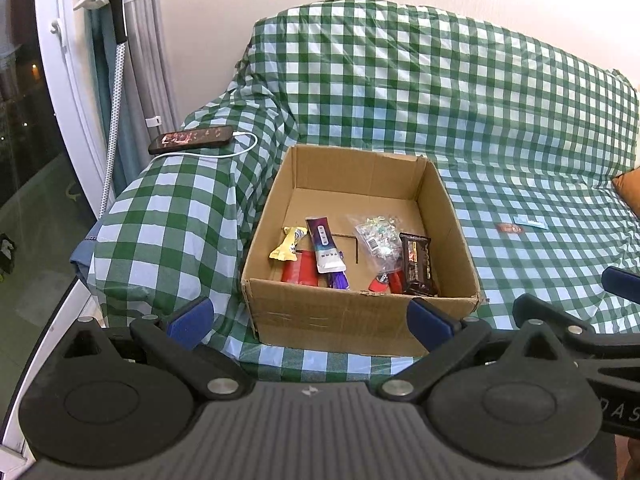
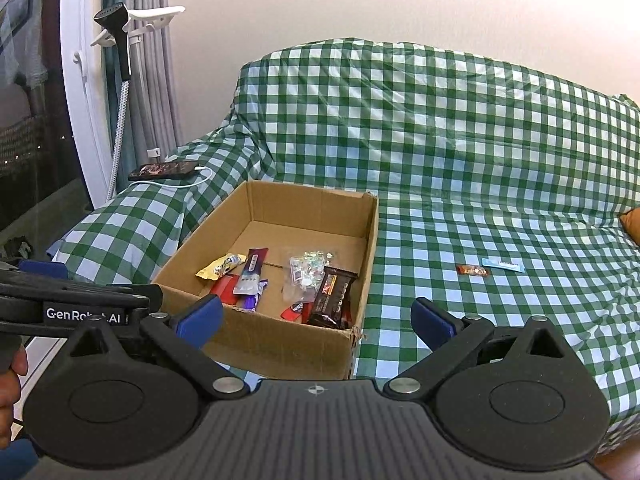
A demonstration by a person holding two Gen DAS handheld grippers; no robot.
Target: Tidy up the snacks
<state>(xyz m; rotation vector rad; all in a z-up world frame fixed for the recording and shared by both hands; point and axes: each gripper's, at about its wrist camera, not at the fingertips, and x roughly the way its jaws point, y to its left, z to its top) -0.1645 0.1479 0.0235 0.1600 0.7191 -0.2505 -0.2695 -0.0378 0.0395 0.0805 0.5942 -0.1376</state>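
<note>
I have both grippers held back from the cardboard box, which sits on a sofa draped in a green checked cloth. The left gripper hovers just in front of the box's near wall with its jaws spread wide and nothing between them. The right gripper hangs off the box's near right corner, jaws likewise wide apart and empty.

Inside the box I see the snacks bunched toward the near wall: a yellow wrapped bar at the left, a purple-and-white sachet lying beside it over a red packet, a clear bag of small candies further right, and a dark brown chocolate pack against the box's right wall.

Two items lie on the cloth well to the right of the box: a small red-orange wrapper and, touching or just beside it, a pale blue packet.

A phone on a white cable rests on the armrest behind the box's left side.
</note>
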